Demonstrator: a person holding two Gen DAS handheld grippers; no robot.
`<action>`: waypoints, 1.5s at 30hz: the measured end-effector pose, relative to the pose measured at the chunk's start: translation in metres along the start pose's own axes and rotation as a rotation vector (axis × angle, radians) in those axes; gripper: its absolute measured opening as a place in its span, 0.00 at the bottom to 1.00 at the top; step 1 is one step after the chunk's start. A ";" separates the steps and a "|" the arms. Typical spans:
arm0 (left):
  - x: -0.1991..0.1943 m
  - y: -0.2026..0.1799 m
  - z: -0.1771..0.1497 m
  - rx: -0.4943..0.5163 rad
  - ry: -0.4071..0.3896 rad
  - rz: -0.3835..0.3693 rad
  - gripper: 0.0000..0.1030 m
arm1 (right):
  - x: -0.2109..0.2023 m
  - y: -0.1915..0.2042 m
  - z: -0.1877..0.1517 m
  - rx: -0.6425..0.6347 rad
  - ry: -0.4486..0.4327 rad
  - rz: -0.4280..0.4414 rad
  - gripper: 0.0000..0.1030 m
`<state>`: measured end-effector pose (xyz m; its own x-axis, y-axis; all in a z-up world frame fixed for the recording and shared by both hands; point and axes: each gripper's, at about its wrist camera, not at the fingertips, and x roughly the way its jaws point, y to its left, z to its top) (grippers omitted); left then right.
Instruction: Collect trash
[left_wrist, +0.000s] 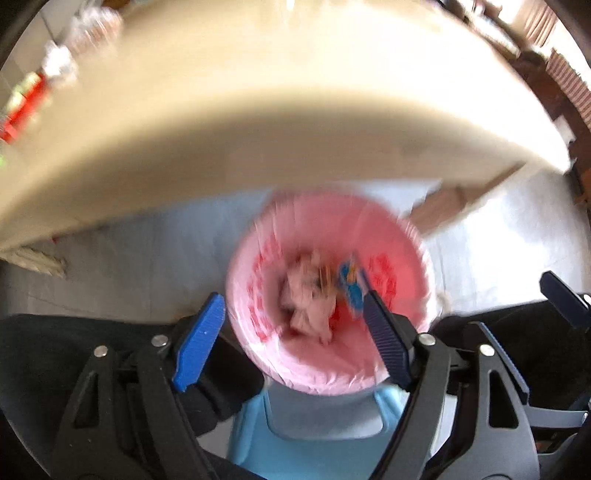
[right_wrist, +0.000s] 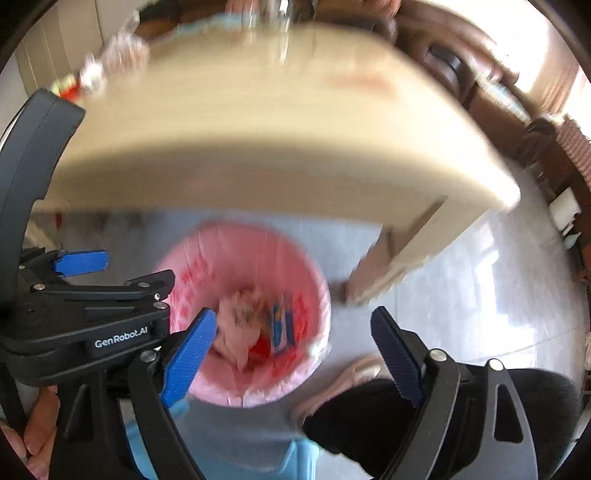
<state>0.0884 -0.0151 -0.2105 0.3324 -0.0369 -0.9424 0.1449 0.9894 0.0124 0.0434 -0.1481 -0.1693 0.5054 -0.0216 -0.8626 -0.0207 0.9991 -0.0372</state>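
Both grippers, left (left_wrist: 291, 325) and right (right_wrist: 295, 343), hang wide open and empty right above the pink-lined bin (left_wrist: 413, 236), crumpled tissue (left_wrist: 306, 302) and a blue wrapper (left_wrist: 351, 284) inside.

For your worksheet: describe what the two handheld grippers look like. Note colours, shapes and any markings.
Both grippers have black plastic frames with triangular cut-outs and silver bolt heads. The left gripper has ribbed blue fingers; the right gripper has the same ribbed blue fingers. White "GenRobot.AI" lettering marks the left gripper's body in the right wrist view.
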 end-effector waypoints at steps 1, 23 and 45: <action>-0.014 -0.001 0.002 0.000 -0.042 0.007 0.77 | -0.018 -0.002 0.004 0.004 -0.056 -0.018 0.89; -0.279 -0.016 -0.024 -0.045 -0.671 0.082 0.94 | -0.260 -0.006 0.012 0.028 -0.653 -0.101 0.93; -0.308 -0.011 -0.050 -0.087 -0.745 0.059 0.94 | -0.284 -0.023 0.008 0.122 -0.619 -0.150 0.93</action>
<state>-0.0618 -0.0080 0.0632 0.8845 -0.0384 -0.4650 0.0433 0.9991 -0.0002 -0.0928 -0.1650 0.0811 0.8999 -0.1727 -0.4004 0.1688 0.9846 -0.0453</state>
